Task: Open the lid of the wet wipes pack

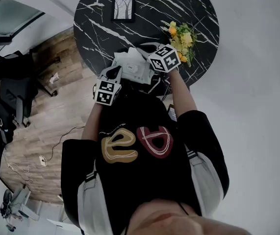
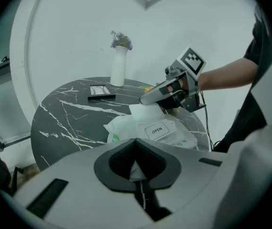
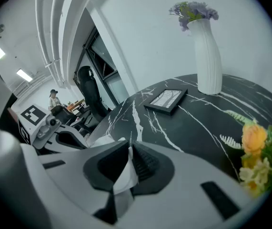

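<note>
Left gripper view: wet wipes pack (image 2: 157,130) in left tool (image 2: 136,149), under right tool (image 2: 147,99)

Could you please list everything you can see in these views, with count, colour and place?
Table: one, round, black marble with white veins, in front of the person.
Wet wipes pack: one, white with an OPEN label, at the table's near edge.
Picture frame: one, black, lying flat mid-table.
Vase: one, white, far side of the table, holding purple flowers.
Yellow flowers: one bunch with green leaves, on the table to the right of the pack.
Office chair: one, black, beyond the table.
Floor: wooden, brown, with a white cable.
Left tool: grey, shut on the pack's near edge.
Right tool: grey, shut on a white sheet.
</note>
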Demonstrator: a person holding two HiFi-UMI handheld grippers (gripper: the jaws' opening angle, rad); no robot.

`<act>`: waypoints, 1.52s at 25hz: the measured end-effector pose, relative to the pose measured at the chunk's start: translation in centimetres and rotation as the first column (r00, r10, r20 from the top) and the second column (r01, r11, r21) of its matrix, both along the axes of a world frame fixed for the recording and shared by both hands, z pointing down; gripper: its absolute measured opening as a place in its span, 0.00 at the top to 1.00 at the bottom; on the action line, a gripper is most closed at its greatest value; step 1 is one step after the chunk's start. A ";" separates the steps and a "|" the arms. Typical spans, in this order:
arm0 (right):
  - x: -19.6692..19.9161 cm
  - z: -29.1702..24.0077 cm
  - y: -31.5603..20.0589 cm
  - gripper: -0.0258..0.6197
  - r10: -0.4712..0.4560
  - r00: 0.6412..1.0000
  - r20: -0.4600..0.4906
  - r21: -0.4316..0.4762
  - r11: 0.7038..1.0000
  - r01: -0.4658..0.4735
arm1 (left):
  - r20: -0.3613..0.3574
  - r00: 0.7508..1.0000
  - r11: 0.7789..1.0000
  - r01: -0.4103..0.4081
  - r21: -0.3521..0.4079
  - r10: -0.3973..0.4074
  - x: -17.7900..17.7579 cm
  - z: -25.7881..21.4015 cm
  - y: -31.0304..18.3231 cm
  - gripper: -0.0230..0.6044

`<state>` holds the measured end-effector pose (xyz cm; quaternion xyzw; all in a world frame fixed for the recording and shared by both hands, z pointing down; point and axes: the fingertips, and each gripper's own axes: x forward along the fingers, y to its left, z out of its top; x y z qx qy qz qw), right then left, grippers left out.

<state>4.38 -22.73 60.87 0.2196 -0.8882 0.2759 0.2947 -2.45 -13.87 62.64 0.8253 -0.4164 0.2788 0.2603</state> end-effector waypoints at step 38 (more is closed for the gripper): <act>5.0 -8.7 6.7 0.65 0.303 0.949 0.082 0.363 0.878 -0.312 | -0.240 0.971 0.985 0.038 0.171 0.005 2.4 -8.2 -1.6 0.93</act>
